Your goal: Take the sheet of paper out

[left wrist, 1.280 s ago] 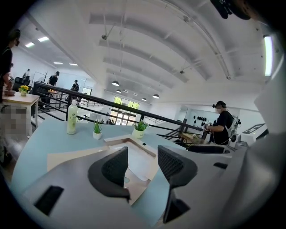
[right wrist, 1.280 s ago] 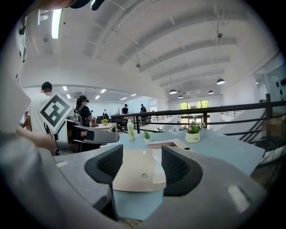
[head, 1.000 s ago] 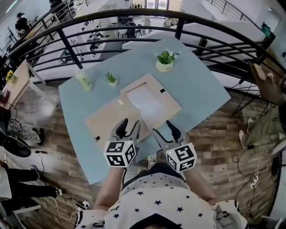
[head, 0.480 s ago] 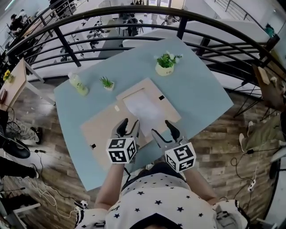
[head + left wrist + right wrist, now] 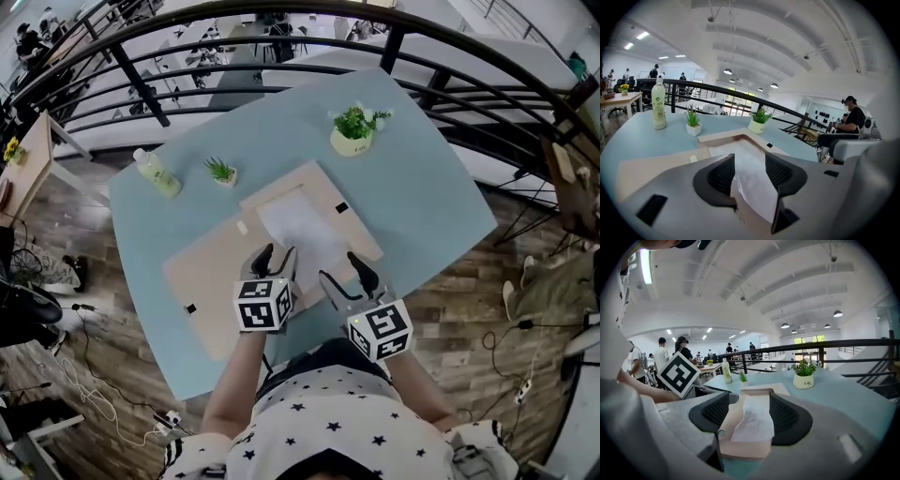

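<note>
White sheet of paper [image 5: 302, 225] lies flat in the right-hand half of an open tan cardboard folder [image 5: 216, 272], inside that half's raised border. The folder rests on a light blue table [image 5: 422, 197].

The left gripper [image 5: 275, 258] hangs over the sheet's near left edge, close to the folder's fold. In the left gripper view its jaws stand moderately apart, with the paper [image 5: 754, 197] showing in the gap beyond them; whether either jaw touches it cannot be told.

The right gripper [image 5: 342, 272] sits at the folder's near right corner. Its jaws are also apart and hold nothing, and they frame the sheet [image 5: 754, 416] ahead.

A pale green plastic bottle [image 5: 155, 173], a small potted plant [image 5: 221, 172] and a larger plant in a cream pot [image 5: 354, 131] stand along the table's far side.
</note>
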A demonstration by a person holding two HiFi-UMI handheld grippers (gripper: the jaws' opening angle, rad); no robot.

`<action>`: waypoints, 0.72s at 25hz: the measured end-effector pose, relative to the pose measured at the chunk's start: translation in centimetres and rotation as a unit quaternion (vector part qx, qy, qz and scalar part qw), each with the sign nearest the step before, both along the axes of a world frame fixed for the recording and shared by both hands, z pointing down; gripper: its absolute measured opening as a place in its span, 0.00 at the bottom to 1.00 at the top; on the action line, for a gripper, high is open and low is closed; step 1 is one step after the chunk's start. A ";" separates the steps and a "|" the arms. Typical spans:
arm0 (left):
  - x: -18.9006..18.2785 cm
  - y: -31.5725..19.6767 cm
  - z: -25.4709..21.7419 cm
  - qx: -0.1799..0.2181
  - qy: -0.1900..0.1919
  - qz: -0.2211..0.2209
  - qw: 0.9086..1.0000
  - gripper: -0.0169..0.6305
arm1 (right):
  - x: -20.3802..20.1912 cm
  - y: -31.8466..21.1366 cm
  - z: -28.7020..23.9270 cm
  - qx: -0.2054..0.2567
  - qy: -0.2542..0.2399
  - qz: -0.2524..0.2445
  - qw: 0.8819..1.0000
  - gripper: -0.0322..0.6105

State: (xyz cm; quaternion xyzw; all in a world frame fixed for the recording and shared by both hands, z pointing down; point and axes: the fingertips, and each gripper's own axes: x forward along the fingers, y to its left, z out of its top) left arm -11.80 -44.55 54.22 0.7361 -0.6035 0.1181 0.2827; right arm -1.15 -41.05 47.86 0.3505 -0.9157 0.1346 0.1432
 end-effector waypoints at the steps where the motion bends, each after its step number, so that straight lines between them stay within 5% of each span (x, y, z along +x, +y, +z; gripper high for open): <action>1: 0.0 -0.3 0.3 -0.004 -0.001 -0.002 1.000 0.33 | 0.0 -0.2 0.2 -0.002 0.000 -0.001 1.000 0.44; 18: -0.2 -2.9 8.2 -0.100 -0.034 -0.008 0.994 0.33 | -0.2 -3.0 2.7 -0.022 0.004 -0.012 1.000 0.44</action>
